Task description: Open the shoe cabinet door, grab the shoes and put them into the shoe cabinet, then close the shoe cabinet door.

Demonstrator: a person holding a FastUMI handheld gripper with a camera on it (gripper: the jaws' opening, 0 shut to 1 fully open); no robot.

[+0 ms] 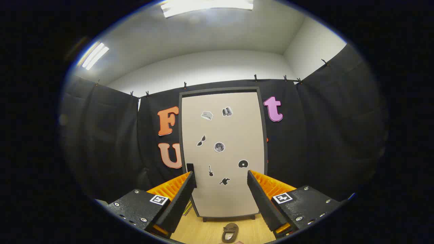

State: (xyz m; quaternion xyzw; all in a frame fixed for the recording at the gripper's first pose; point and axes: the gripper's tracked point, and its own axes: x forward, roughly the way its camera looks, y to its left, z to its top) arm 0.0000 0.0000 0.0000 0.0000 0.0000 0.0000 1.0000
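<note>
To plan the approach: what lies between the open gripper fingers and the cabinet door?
Bare stretch in the gripper view: gripper open, nothing before the closed door; the shoe lies on the floor below.

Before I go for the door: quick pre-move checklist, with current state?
1. Cabinet door shut, needs opening first: ok, it looks closed flush in its dark frame.
2. Handle located: ok, small dark tab on the door's edge just above the left fingertip.
3. Gripper free to grasp: ok, fingers open, nothing between them.
4. Fingers lined up on handle: not ok, they straddle the door's lower middle; handle sits off to the side.
5. Shoe ready: ok, dark shoe on the wooden floor before the cabinet, between the fingers' bases.
6. Second shoe: cannot tell.
</note>
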